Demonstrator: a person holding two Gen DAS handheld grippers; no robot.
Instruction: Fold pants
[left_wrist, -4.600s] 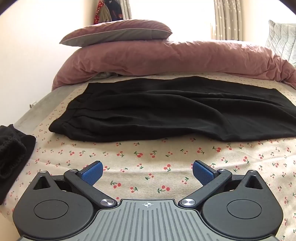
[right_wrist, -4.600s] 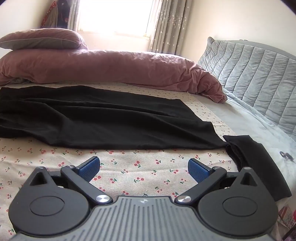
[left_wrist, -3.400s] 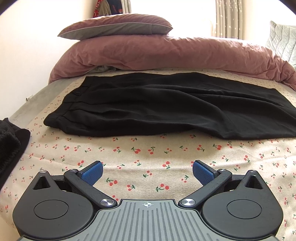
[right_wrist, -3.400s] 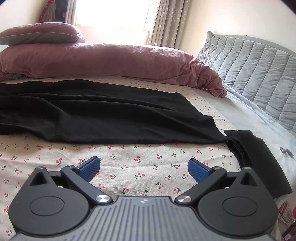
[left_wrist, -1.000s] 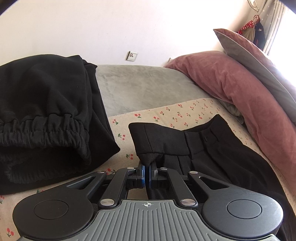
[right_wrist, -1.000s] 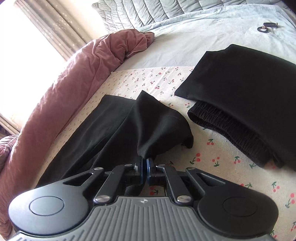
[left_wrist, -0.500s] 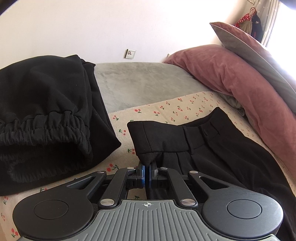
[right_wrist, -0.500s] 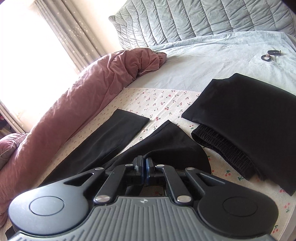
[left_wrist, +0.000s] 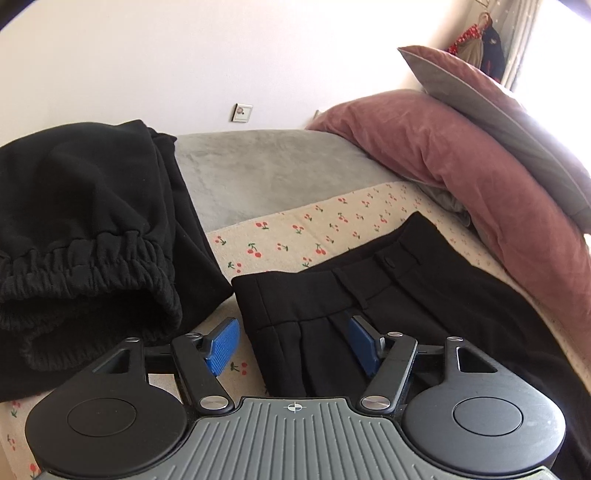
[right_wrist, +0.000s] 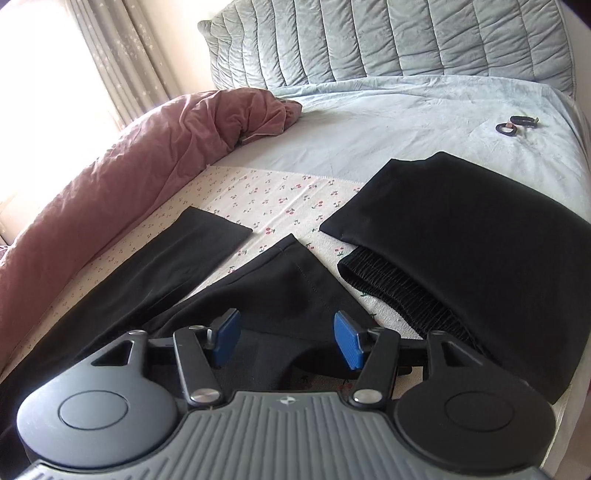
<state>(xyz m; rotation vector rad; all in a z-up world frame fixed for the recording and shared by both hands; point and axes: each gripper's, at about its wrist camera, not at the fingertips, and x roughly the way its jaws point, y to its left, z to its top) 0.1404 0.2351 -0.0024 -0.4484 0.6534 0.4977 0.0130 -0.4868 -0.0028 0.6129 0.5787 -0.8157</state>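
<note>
Black dress pants lie on the cherry-print sheet. In the left wrist view their waistband (left_wrist: 332, 291) lies flat, its near corner between the open blue pads of my left gripper (left_wrist: 293, 345). In the right wrist view the two leg ends lie apart: the far leg (right_wrist: 192, 247) flat by the duvet, the near leg's hem (right_wrist: 291, 280) just ahead of my open right gripper (right_wrist: 284, 341). Neither gripper holds cloth.
Black elastic-waist pants (left_wrist: 88, 229) lie bunched left of the waistband. Another folded black garment (right_wrist: 472, 251) lies right of the leg hems. A mauve duvet (right_wrist: 129, 158) and pillow (left_wrist: 491, 107) line the far side. Small dark items (right_wrist: 515, 125) rest on the grey blanket.
Both grippers were shut on the pants, left on the waistband corner and right on the near leg hem. Both have opened and the cloth has dropped flat on the sheet.
</note>
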